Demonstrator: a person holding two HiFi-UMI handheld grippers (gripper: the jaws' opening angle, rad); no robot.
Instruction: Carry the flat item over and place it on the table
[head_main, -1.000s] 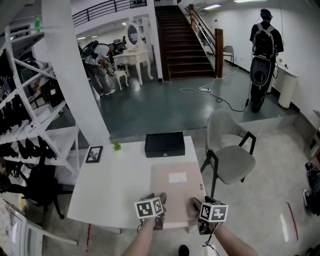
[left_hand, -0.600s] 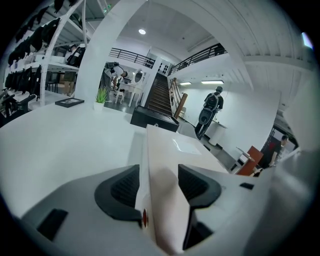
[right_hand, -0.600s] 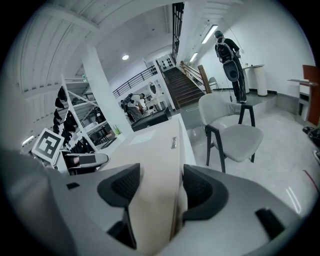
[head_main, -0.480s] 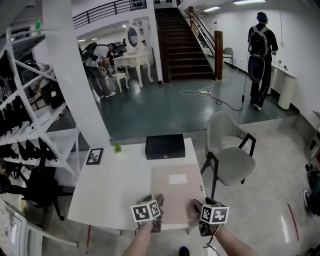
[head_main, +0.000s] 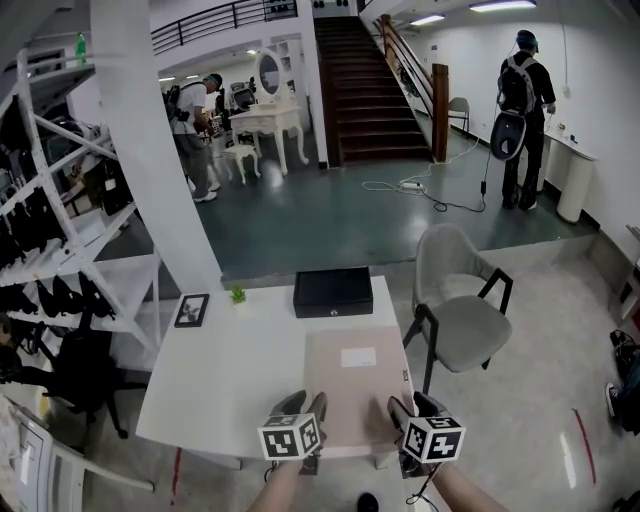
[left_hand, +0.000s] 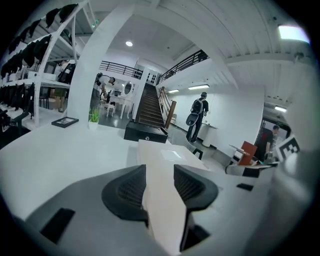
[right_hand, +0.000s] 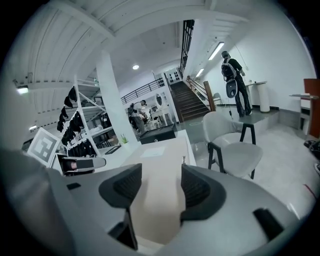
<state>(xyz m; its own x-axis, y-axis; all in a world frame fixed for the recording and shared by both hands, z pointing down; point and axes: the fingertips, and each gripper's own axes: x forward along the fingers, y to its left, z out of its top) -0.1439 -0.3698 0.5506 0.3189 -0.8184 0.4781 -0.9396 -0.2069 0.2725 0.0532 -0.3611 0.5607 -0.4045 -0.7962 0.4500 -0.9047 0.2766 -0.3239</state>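
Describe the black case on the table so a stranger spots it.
On the table beside the grey chair, at the far edge past the flat beige panel, lies the black case. It is boxy, bigger than the plant and picture frame left of it.

White table (head_main: 220, 370) on a pale floor (head_main: 520, 420). On its right half, a flat beige board (head_main: 355, 400), lengthwise from near to far, with a white label (head_main: 357, 357) toward the far end and its near end at the table's near edge. At the far edge, just beyond the board, a black box (head_main: 333, 291). Far left, a small green plant (head_main: 238, 295) and, left of it, a framed picture (head_main: 191, 309) lying flat.
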